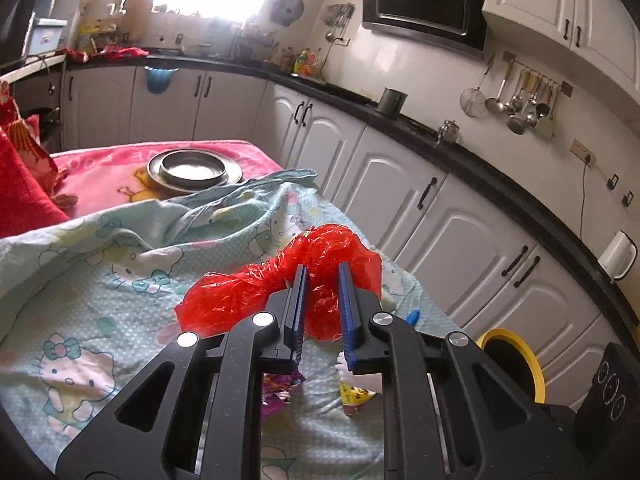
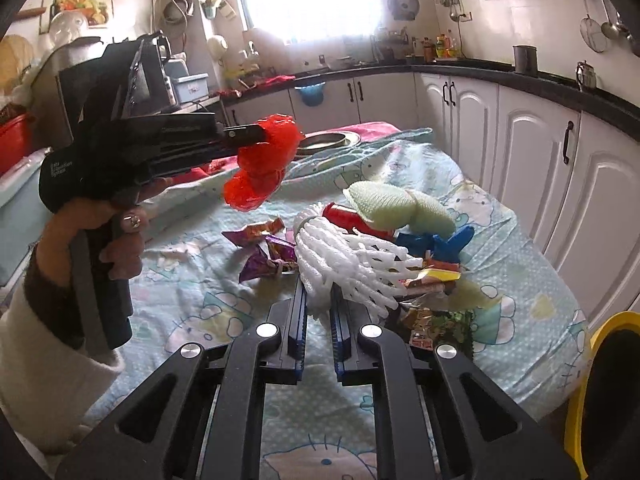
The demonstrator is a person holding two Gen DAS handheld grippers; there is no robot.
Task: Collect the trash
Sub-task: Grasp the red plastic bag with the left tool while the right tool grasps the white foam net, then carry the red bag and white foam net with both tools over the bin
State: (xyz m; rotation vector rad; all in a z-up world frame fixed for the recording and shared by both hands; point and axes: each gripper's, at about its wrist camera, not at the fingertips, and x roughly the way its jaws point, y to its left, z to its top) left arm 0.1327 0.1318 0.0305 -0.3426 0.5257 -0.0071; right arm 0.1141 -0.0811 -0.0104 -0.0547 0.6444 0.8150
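Note:
My left gripper [image 1: 322, 277] is shut on a crumpled red plastic bag [image 1: 248, 292], which hangs above the cartoon-print sheet [image 1: 100, 280]. In the right wrist view a hand holds that left gripper [image 2: 262, 135] raised at the left, with the red bag [image 2: 256, 176] dangling from its tip. My right gripper [image 2: 319, 297] is shut on a white foam net sleeve [image 2: 348, 256], pinched at its near end. Beyond the sleeve lies a heap of trash: purple snack wrappers [image 2: 264, 250], pale green foam nets [image 2: 396, 204], a red piece [image 2: 344, 216], a blue piece [image 2: 440, 242] and colourful wrappers [image 2: 434, 276].
A yellow-rimmed black bin [image 2: 596, 392] stands off the table's right edge, also low right in the left wrist view as the bin [image 1: 516, 356]. Stacked metal plates [image 1: 194, 168] sit at the far end on a pink blanket. White cabinets [image 2: 540, 168] run along the right.

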